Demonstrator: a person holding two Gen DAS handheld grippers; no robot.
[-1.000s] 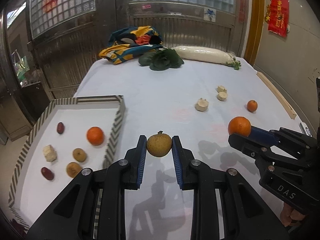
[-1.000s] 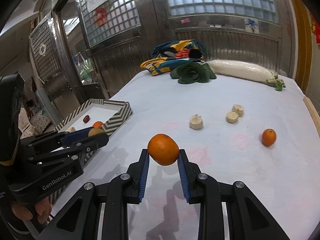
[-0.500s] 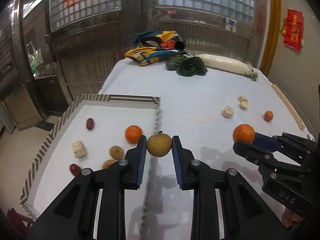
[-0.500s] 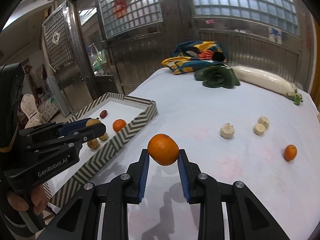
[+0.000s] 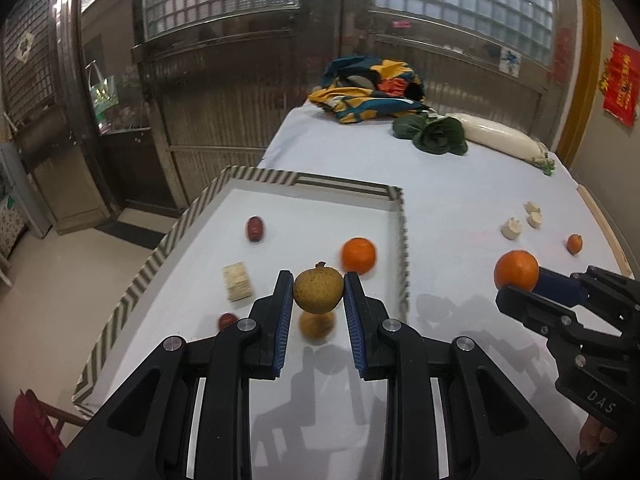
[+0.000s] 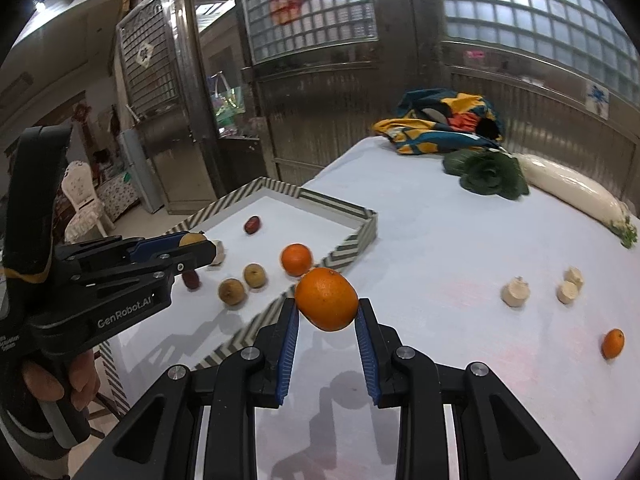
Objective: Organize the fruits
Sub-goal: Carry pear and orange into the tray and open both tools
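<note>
My left gripper [image 5: 319,294] is shut on a brown pear [image 5: 318,288] and holds it above the striped tray [image 5: 344,185]. The tray holds an orange [image 5: 358,255], a red date [image 5: 255,229], a pale block [image 5: 237,281], another brown fruit [image 5: 317,325] and a second date [image 5: 227,320]. My right gripper [image 6: 326,312] is shut on a large orange [image 6: 326,298], held above the white table near the tray's right wall [image 6: 352,246]. It also shows in the left wrist view [image 5: 516,270]. A small orange [image 6: 613,343] lies on the table at the right.
Three pale stubby pieces [image 6: 515,293] lie on the table right of the tray. A green leafy vegetable [image 6: 490,173], a white radish [image 6: 568,193] and a colourful cloth [image 6: 444,125] lie at the far end. Metal doors stand behind the table.
Both grippers have moved left, each still holding its fruit. The left gripper with the pear now hangs over the tray; the right gripper with the orange has come close to the tray's right wall.
</note>
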